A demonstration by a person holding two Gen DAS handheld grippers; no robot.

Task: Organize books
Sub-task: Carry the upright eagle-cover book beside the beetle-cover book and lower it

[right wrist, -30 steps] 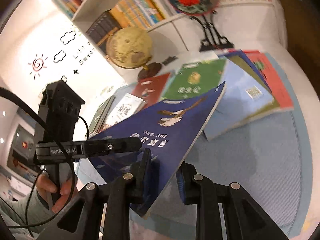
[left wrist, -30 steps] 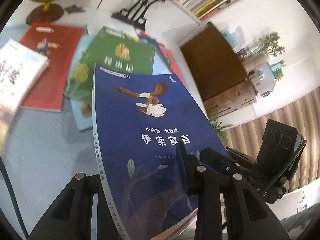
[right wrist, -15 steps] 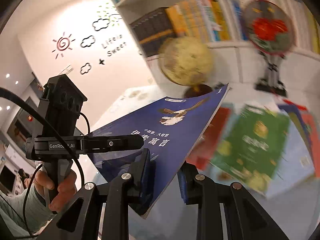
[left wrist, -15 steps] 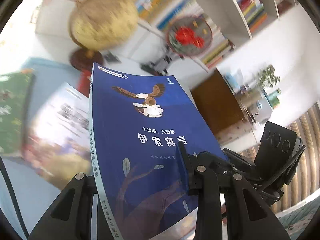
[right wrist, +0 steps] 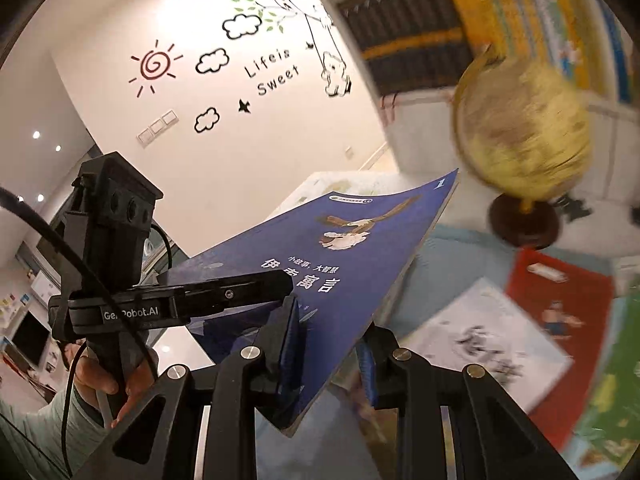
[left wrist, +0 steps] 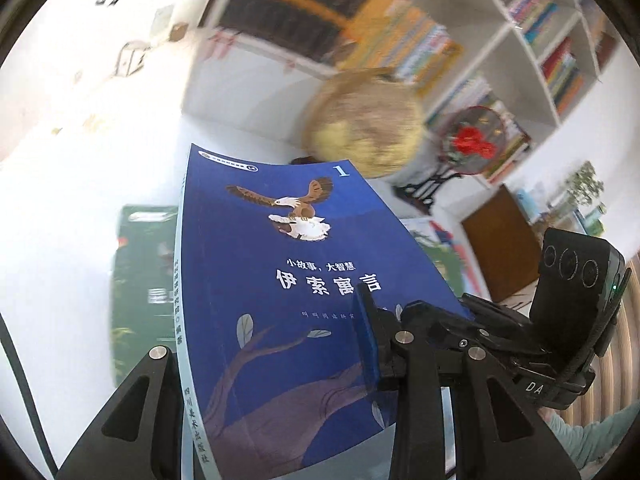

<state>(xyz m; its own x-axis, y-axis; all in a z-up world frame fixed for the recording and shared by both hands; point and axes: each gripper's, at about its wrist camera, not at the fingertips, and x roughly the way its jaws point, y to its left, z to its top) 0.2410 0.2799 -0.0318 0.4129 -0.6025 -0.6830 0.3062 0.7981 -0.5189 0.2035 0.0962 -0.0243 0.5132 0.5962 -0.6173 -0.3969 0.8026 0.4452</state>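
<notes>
White bookshelves (left wrist: 532, 60); decal wall (right wrist: 224, 92); globe (right wrist: 524, 128).

My left wrist view: globe (left wrist: 362, 120) smeared by blur, map unreadable. Shelf books (left wrist: 404, 46) behind it blurred, spines illegible. Blue book (left wrist: 296, 280) runs off the bottom edge and hides most of the green book (left wrist: 138, 280), whose title is too soft to read. Left claw (left wrist: 272, 356): near finger's tip is behind the blue book.

My right wrist view: books on the bench (right wrist: 500, 340) at the right edge are blurred and cropped. Right claw (right wrist: 330, 346): far pad partly hidden under the cover.
</notes>
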